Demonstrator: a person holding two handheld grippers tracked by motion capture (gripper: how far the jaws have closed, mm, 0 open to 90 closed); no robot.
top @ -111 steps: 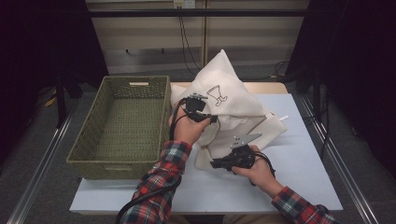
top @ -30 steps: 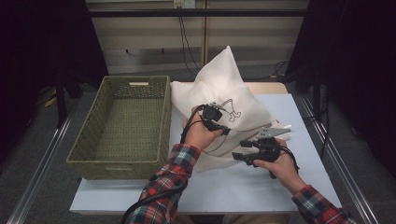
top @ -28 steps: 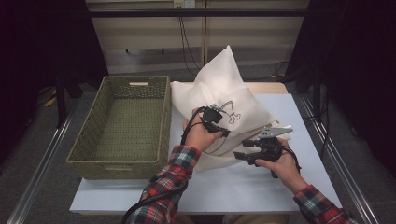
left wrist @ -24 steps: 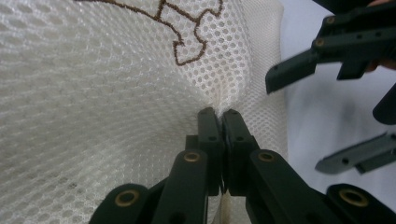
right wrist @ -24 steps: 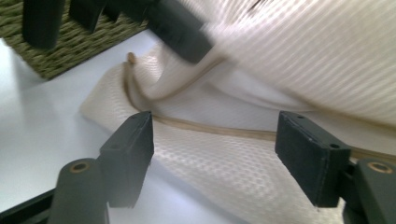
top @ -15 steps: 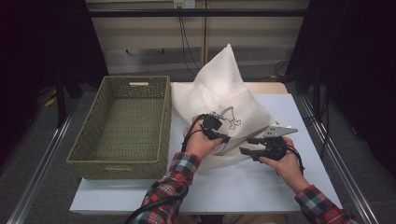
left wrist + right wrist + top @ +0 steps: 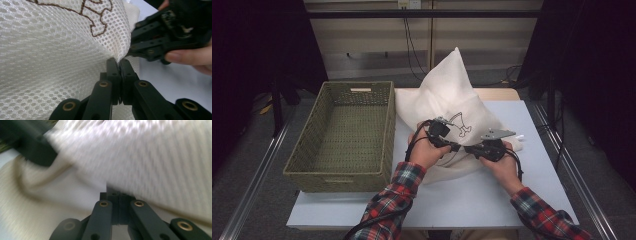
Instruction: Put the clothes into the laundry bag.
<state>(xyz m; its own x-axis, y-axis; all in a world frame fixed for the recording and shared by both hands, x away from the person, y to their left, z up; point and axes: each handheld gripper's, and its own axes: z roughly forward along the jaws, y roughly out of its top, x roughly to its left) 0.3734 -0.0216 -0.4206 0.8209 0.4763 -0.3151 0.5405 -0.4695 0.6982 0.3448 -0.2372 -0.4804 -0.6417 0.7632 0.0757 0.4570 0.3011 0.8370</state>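
Note:
A white mesh bag (image 7: 452, 95) with a brown stitched drawing stands puffed up on the pale table (image 7: 472, 200). My left gripper (image 7: 457, 146) is at its lower front, shut on a fold of the mesh bag (image 7: 62, 50); the jaws (image 7: 119, 61) pinch the fabric's edge. Just to its right, my right gripper (image 7: 469, 148) points left at the same edge. Its jaws have just been closing and now stand together, with fabric of the mesh bag (image 7: 162, 157) at the tips (image 7: 118, 193). In the left gripper view the right gripper (image 7: 132, 50) bites the bag's edge.
An empty green wicker basket (image 7: 337, 182) stands left of the bag, touching it. Bare table lies in front of and to the right of both hands. Cables hang behind the table, and metal rails run along both sides.
My right hand has moved left toward the left gripper, and its jaws have gone from open to shut at the bag's edge. The left gripper has kept its hold.

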